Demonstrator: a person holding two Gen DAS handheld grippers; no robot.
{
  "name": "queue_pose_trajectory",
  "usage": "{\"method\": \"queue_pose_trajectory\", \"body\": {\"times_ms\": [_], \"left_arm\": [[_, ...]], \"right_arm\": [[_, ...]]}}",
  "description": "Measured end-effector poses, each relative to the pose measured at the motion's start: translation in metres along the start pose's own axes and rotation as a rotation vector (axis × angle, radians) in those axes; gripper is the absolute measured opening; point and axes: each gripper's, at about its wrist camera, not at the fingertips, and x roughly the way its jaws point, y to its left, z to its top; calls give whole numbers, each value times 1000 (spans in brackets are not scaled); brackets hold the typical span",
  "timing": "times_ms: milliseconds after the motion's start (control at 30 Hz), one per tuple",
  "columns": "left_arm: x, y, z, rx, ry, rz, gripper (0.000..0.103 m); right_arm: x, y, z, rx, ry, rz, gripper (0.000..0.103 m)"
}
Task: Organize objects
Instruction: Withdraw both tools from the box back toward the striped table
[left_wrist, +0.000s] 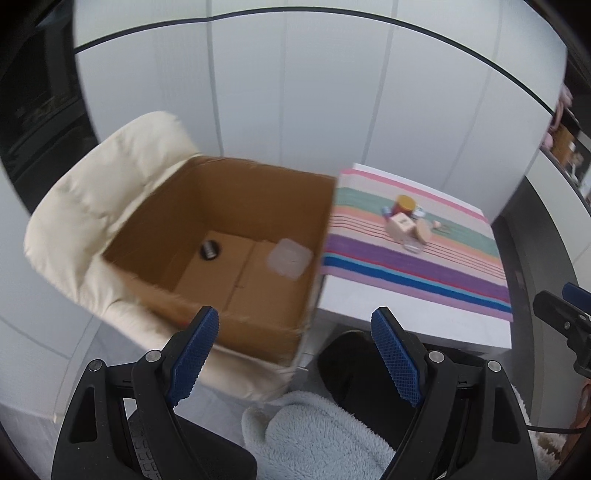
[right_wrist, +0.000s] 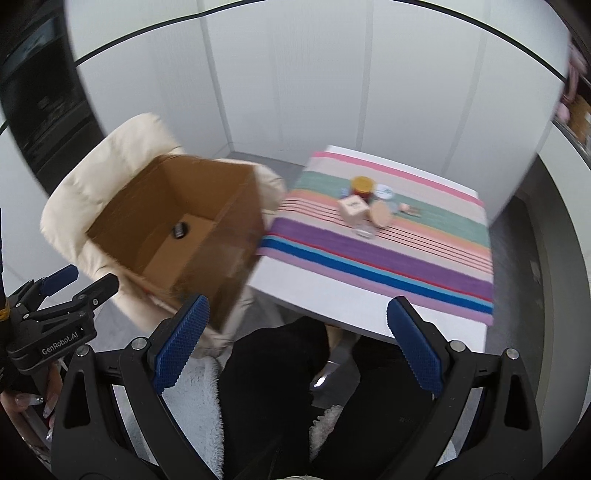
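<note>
An open cardboard box (left_wrist: 236, 206) sits on a cream padded chair (left_wrist: 92, 199), left of a white table. In it lie a small dark object (left_wrist: 209, 249) and a translucent square lid (left_wrist: 289, 257). On the table's striped cloth (left_wrist: 406, 258) stands a cluster: a jar with a yellow lid (left_wrist: 404, 204), a wooden cube (left_wrist: 400, 226), a round wooden piece (left_wrist: 423, 232) and small items. The box (right_wrist: 177, 225) and cluster (right_wrist: 360, 206) also show in the right wrist view. My left gripper (left_wrist: 295, 350) and right gripper (right_wrist: 297, 345) are open and empty, held back from the table.
White wall panels stand behind the chair and table. The table's bare white front strip (left_wrist: 406, 317) lies nearest me. The person's dark legs and fluffy robe (left_wrist: 321, 435) are below the grippers. Shelves (left_wrist: 569, 147) stand at the far right.
</note>
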Motion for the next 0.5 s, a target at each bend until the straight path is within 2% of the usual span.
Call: {"method": "queue_pose_trajectory", "body": {"times_ms": [367,500], "left_arm": [[39,-100,6,200,56,-81,86],[52,-124,9,231,87,-102,86]], "right_arm": [[-8,-121,-23,237,11,-133,99],[-3,-154,-31,298,18,-156,99]]}}
